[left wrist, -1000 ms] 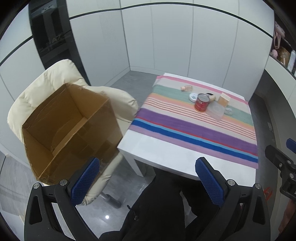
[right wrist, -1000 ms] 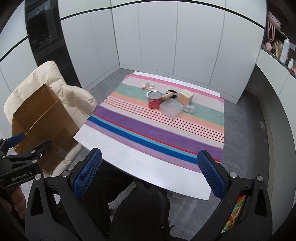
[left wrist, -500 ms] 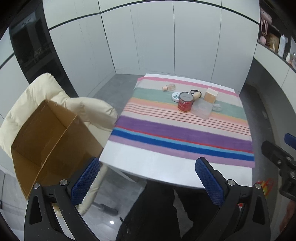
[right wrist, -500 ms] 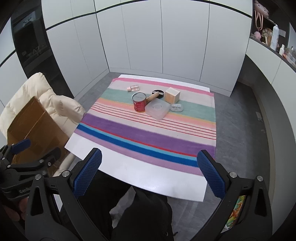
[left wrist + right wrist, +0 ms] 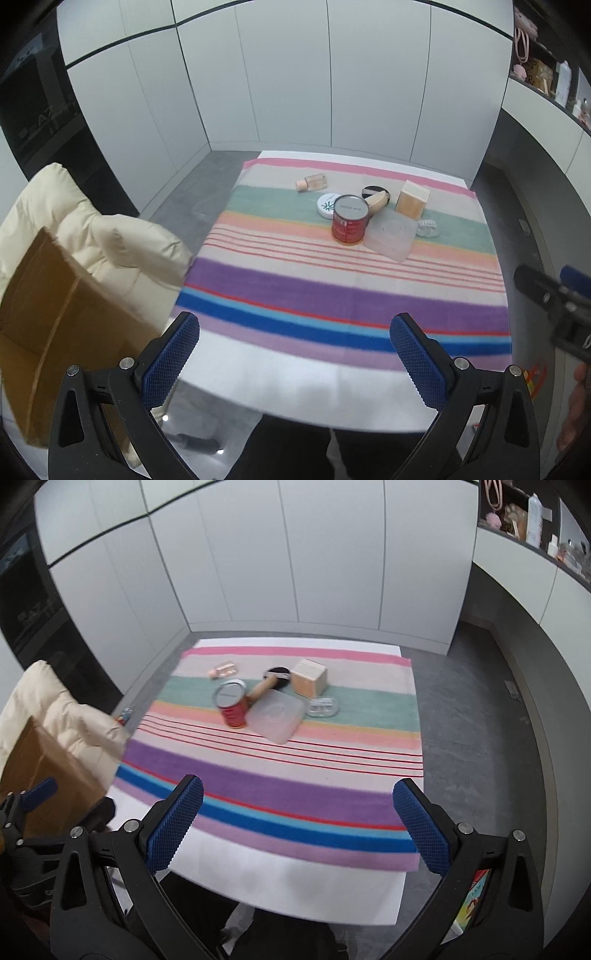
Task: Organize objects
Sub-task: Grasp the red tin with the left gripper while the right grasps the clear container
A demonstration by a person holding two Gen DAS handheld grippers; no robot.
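Left gripper point(image 5: 294, 345) empty; red can point(image 5: 349, 220) seemingly well ahead.

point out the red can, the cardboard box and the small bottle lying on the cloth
red can point(image 5: 346, 225): left wrist view, on the red label of its side.
cardboard box point(image 5: 48, 306): left wrist view, on its brown inner wall.
small bottle point(image 5: 313, 182): left wrist view, on the clear body, lying on its side.

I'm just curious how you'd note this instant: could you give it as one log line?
left tool: open, empty | right tool: open, empty | red tin can: upright on striped cloth | brown cardboard box: on cream chair
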